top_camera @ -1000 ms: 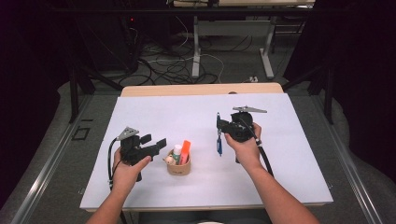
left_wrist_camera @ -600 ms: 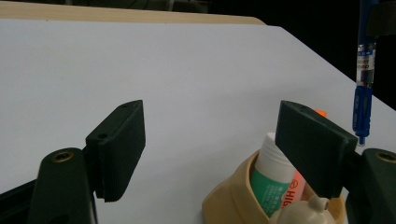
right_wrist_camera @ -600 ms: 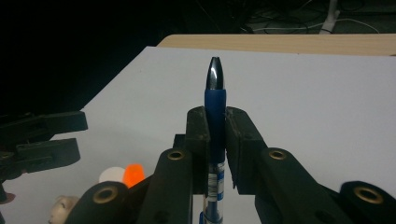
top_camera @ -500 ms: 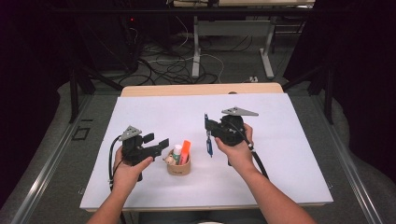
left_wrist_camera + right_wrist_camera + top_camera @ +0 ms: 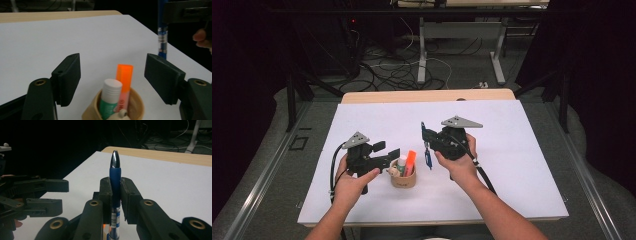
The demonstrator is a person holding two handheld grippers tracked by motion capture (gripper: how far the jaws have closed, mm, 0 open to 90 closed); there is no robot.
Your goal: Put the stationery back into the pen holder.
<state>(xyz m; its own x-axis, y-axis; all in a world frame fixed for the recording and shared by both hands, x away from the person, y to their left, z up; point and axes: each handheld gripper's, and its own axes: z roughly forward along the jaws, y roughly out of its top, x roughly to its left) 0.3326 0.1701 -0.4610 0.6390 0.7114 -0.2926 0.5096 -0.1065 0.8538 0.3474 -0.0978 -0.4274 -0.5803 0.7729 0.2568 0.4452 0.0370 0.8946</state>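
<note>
Nearest the person's edge of the white table (image 5: 522,150), a small tan cup (image 5: 403,178) stands with a white-capped glue stick (image 5: 401,163) and an orange highlighter (image 5: 410,161) upright in it. Just to its left the left gripper (image 5: 388,151) hangs with its jaws well apart and nothing between the pads; they have just been closing a little, and in the left gripper view they stand either side of the cup (image 5: 113,110) from above without touching it. A bit farther back and to the right, the right gripper (image 5: 426,137) is clamped tight on a blue pen (image 5: 427,156), held upright above the tabletop, just beside the cup. In the right gripper view the pen (image 5: 115,180) is pinched between the two pads.
</note>
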